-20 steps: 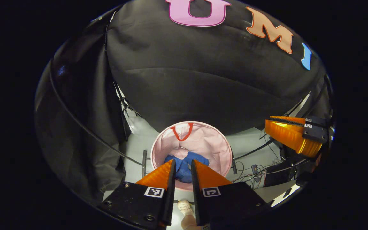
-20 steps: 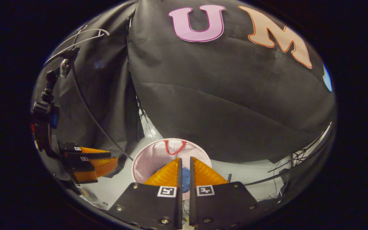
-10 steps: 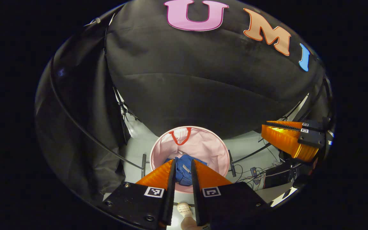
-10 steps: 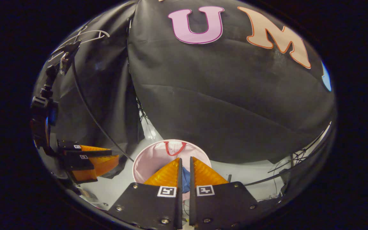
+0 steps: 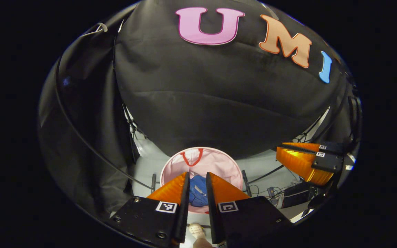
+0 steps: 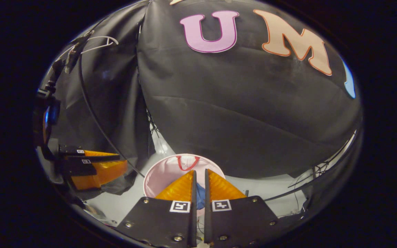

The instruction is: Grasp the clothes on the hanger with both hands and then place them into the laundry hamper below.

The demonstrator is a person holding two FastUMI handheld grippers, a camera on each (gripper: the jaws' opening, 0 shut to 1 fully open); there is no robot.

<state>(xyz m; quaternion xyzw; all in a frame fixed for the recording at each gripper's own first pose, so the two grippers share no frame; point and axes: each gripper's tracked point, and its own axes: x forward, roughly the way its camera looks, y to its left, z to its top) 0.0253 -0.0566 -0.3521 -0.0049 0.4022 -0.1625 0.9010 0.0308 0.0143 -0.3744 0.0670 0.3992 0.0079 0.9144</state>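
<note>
The blue garment (image 5: 196,189) lies bunched inside the round pink hamper (image 5: 219,165) with a red handle, on the floor far below. My left gripper (image 5: 197,174) hangs above it, fingers a narrow gap apart, nothing between them. In the left gripper view my right gripper (image 5: 278,153) floats at the right, fingers close together. In the right gripper view my right gripper (image 6: 199,170) is shut and empty over the hamper (image 6: 164,170), with a sliver of the garment (image 6: 200,194) behind it. The left gripper (image 6: 124,164) sits at the left edge. A bare white hanger (image 6: 98,40) hangs top left.
Black cloth walls close in behind and to the left. A thin black cable (image 5: 81,137) curves down the left wall. Tangled wires and a dark box (image 5: 296,196) lie on the pale floor right of the hamper. A shoe (image 5: 195,229) shows below my left fingers.
Both grippers have risen, so the hamper sits lower and smaller in both views. The blue garment has settled in the hamper. Finger gaps are unchanged.
</note>
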